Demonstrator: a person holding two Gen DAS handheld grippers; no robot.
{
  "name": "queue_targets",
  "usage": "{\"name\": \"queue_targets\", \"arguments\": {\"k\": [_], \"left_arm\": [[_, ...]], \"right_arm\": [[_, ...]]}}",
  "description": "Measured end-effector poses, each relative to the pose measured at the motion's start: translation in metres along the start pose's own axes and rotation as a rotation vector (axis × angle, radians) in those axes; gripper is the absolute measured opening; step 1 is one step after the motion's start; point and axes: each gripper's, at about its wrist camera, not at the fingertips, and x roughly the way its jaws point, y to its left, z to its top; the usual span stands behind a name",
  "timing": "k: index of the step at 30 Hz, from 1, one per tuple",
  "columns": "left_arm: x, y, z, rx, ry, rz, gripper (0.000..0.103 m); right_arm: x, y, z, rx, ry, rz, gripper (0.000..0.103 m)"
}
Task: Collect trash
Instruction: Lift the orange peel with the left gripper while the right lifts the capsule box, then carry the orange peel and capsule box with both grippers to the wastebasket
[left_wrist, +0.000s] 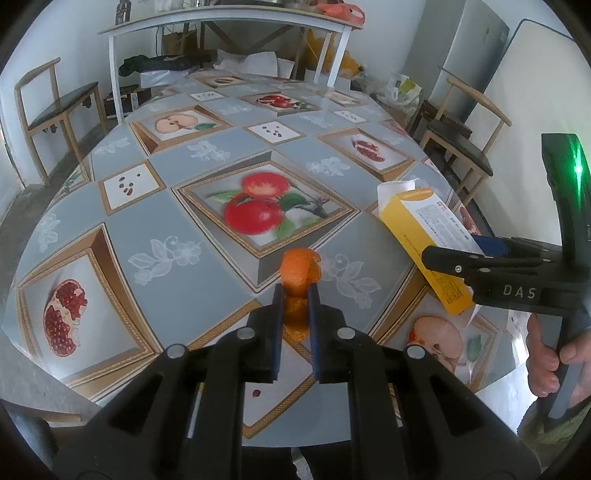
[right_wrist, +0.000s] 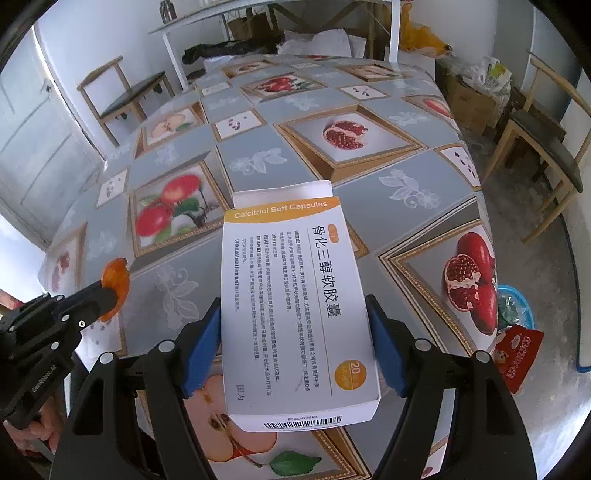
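Observation:
An orange peel (left_wrist: 297, 269) sticks up between the blue pads of my left gripper (left_wrist: 295, 291), which is shut on it just above the fruit-patterned tablecloth (left_wrist: 166, 221). From the right wrist view the same peel (right_wrist: 116, 277) shows at the left gripper's (right_wrist: 110, 291) tip. A white and orange medicine box (right_wrist: 291, 258) marked "Calcitriol Soft Capsules" lies lengthwise between my right gripper's (right_wrist: 292, 301) blue pads, which press on its two long sides. In the left wrist view that box (left_wrist: 417, 218) sits tilted near the table's right edge, with the right gripper (left_wrist: 454, 247) on it.
A person's hand (left_wrist: 546, 358) grips the right handle. On the floor to the right are a blue basin (right_wrist: 517, 306) with scraps and a red snack packet (right_wrist: 517, 354). Wooden chairs (right_wrist: 546, 147) stand on both sides. A white table (left_wrist: 229, 22) with clutter beneath stands beyond.

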Motion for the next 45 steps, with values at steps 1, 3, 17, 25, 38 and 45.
{"name": "queue_targets", "arguments": {"k": [1,3,17,25,38,45], "left_arm": [[-0.001,-0.001,0.000,0.001,-0.002,0.001,0.011],[-0.004,-0.005,0.002,0.007,-0.006,-0.002,0.011],[-0.009,-0.129,0.052,0.186,0.043,-0.343,0.011],[0.038,-0.253,0.076,0.323,0.212,-0.536,0.011],[0.191,-0.403,0.035,0.468,0.573,-0.442,0.011],[0.250,-0.457,0.019,0.512,0.610,-0.415,0.031]], "right_arm": [[-0.004,-0.002,0.000,0.006,-0.010,0.008,0.072],[-0.012,-0.008,-0.001,0.025,-0.033,0.032,0.072],[-0.130,-0.170,-0.059,0.450,-0.307,0.050,0.072],[-0.165,-0.314,-0.165,0.875,-0.370,-0.030,0.072],[-0.047,-0.410,-0.189,1.029,-0.180,0.007,0.072],[0.014,-0.478,-0.143,1.007,-0.095,-0.026,0.078]]}}
